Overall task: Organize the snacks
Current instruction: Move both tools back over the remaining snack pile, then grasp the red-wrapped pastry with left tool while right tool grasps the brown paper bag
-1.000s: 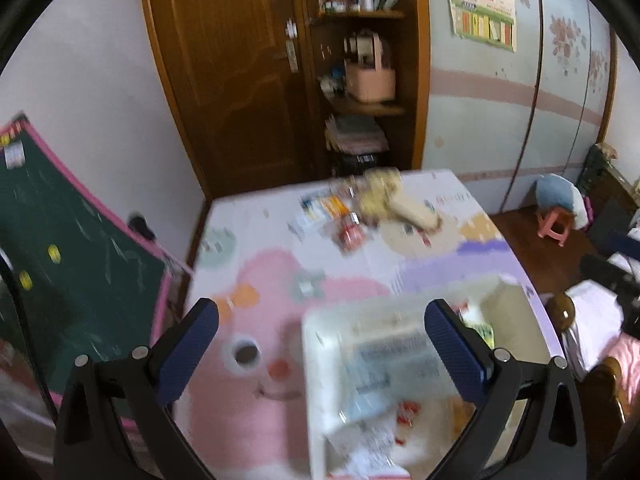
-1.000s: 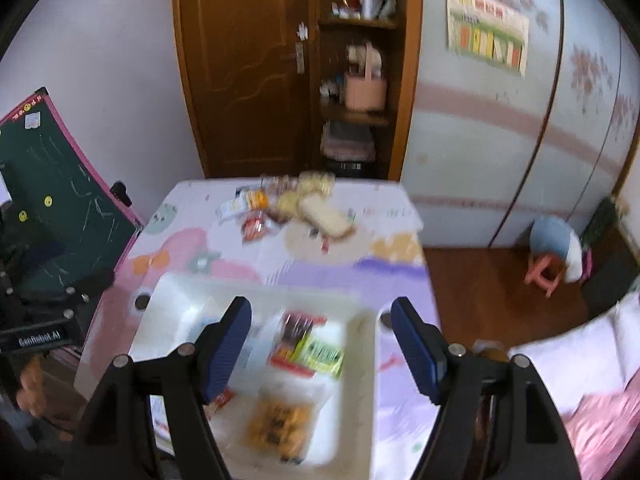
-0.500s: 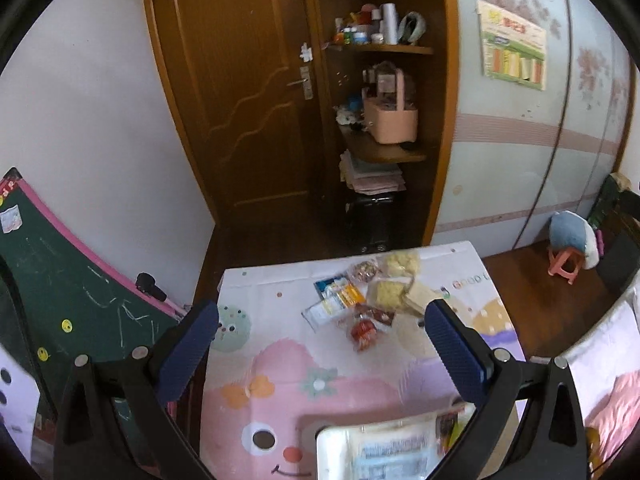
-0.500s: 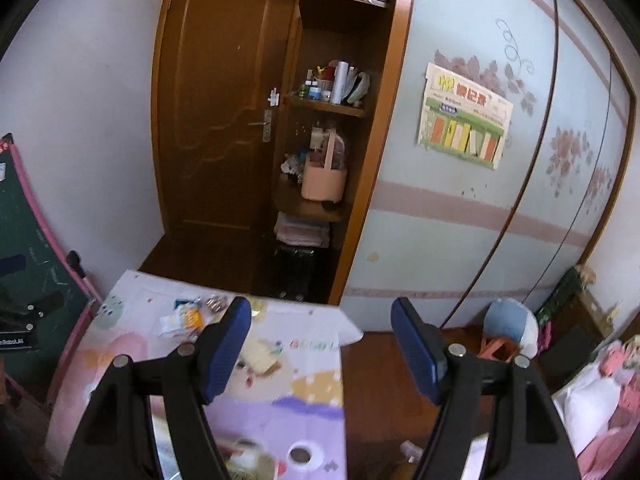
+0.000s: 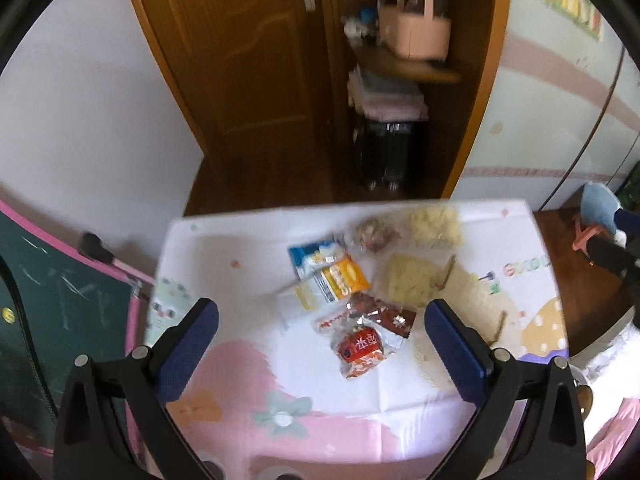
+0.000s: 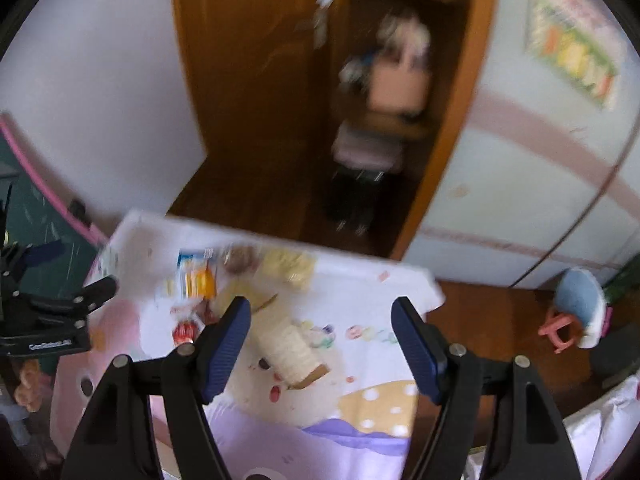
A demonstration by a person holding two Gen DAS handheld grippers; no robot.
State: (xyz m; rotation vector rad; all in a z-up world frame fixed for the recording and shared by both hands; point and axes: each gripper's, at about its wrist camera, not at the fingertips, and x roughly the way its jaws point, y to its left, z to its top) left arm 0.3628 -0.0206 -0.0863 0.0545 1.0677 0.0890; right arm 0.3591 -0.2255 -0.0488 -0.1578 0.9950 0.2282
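Note:
Several snack packs lie in a pile at the far end of the table [image 5: 224,248]. Among them are a red round pack [image 5: 360,350], an orange and blue pack [image 5: 332,272], a dark red pack [image 5: 380,312] and a pale cracker pack [image 5: 412,280]. My left gripper [image 5: 320,348] is open and empty, above the table just short of the pile. My right gripper [image 6: 320,344] is open and empty over a pale long cracker pack [image 6: 286,346]. The left gripper also shows at the left edge of the right wrist view [image 6: 52,312]. The red pack [image 6: 186,330] shows there too.
The table carries a cartoon mat in pink, purple and white [image 6: 352,412]. A green chalkboard [image 5: 52,300] leans at the left. Beyond the table are a brown door [image 5: 240,60], open shelves with a pink basket [image 5: 416,28], and a small stool [image 6: 576,316] on the floor at right.
Both grippers have tilted back down towards the table and moved closer to the snack pile. The white tray seen a second ago is out of view.

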